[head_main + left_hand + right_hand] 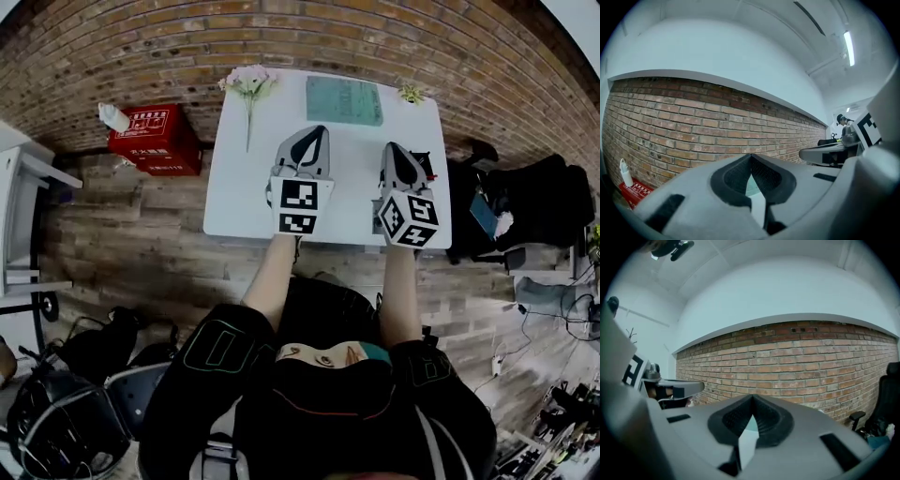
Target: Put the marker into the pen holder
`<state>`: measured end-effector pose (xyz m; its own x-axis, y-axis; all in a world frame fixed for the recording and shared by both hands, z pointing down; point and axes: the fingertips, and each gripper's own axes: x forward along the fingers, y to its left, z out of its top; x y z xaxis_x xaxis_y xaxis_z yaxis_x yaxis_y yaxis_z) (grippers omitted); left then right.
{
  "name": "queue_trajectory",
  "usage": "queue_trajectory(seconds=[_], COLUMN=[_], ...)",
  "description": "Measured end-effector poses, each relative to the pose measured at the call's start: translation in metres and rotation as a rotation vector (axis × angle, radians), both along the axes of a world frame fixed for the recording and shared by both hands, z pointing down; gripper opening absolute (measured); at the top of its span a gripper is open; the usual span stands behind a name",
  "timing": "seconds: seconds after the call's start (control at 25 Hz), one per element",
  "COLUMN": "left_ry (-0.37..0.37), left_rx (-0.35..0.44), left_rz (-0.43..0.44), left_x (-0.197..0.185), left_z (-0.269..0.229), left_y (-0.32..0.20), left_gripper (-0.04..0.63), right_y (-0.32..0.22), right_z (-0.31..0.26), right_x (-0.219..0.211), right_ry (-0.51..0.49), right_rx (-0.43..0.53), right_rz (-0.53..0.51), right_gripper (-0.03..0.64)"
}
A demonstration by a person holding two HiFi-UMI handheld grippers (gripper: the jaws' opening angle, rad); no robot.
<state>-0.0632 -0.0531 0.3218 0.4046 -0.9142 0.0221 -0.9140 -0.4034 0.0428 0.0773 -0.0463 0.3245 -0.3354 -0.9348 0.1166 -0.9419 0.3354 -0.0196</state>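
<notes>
Holding the left gripper (pixel 317 133) and right gripper (pixel 394 150) pressed shut and empty above the white table (pixel 239 192), you have a small dark-and-red thing (pixel 425 166) just right of the right gripper, so that hand is nearer; whether it's the marker, and its axis, is unclear.

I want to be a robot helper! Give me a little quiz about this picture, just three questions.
1. True or false: the left gripper holds a marker.
2. What lies at the far left corner of the table? A) a flower B) a cup C) a book
3. Fill in: the red box stands on the ____.

Key:
1. False. Its fingers are together with nothing between them.
2. A, the flower.
3. Floor.
</notes>
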Motion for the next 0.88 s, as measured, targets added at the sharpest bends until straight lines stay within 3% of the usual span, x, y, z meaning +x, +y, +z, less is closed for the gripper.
queue_trajectory(seconds=[0.6,0.88], left_ry=[0.056,-0.010], left_rx=[0.008,0.044], left_rz=[0.024,0.013], left_x=[0.011,0.020], left_z=[-0.005,-0.006], left_y=[-0.014,-0.016], left_gripper=[0.008,0.008], right_y=[-0.009,-0.012], right_z=[-0.015,-0.013], right_x=[0.009,0.015], right_ry=[0.063,0.055], right_rx=[0.038,0.042], right_rz=[0.014,0.012], right_gripper=[0.005,0.005])
